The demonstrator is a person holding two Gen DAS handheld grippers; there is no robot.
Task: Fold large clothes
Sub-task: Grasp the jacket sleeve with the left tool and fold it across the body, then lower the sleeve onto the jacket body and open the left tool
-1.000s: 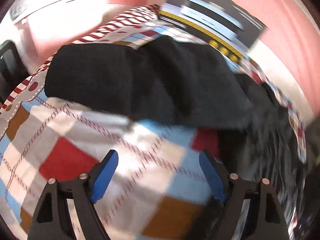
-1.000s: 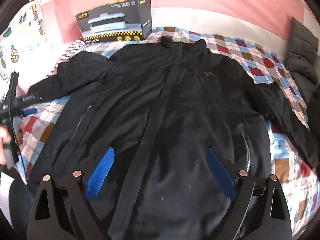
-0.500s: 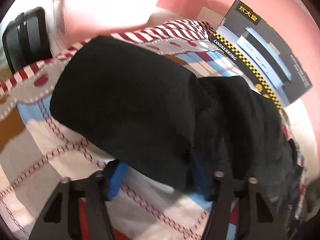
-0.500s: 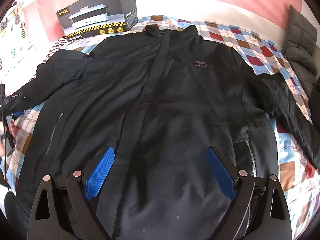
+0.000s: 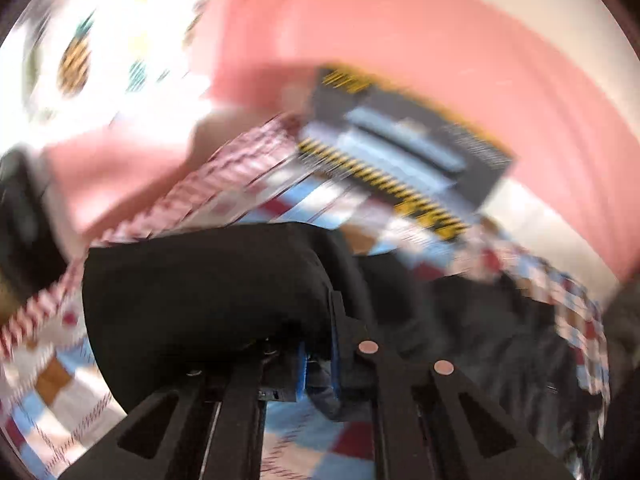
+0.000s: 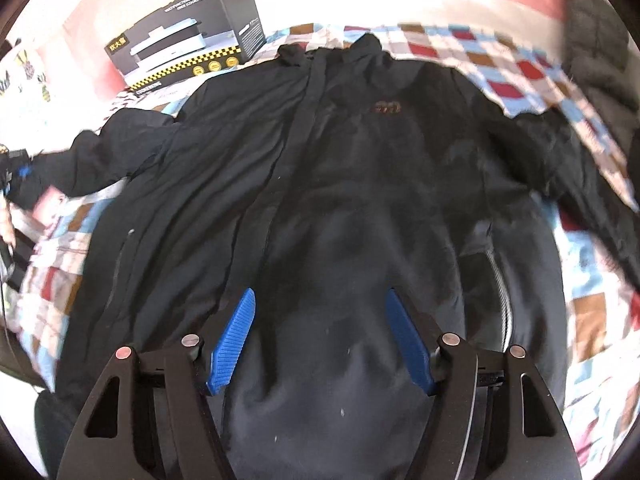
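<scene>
A black jacket lies front-up and spread across a checked quilt on the bed, its collar toward the far wall and its closed front placket running down the middle, with a small reddish logo on the chest. A dark cooker box with yellow trim stands on the quilt just beyond the jacket's collar, to the left of it, and a grey padded garment sits beyond the jacket's right shoulder at the bed's edge. The right sleeve stretches outward from the jacket across the quilt. The right gripper hangs over the jacket's lower front, its blue pads part-way apart after just narrowing, with only the fabric below showing between them and nothing pinched. The left sleeve is in the left gripper, whose blue pads have just come tightly together on the cuff end, so the black cloth bulges up and over its fingers, raised off the quilt beside the jacket. In the left view the box sits beyond the sleeve, blurred, against a pink wall. At the far left of the jacket in the right view, the left gripper shows at the sleeve's end with a person's hand just below it.
</scene>
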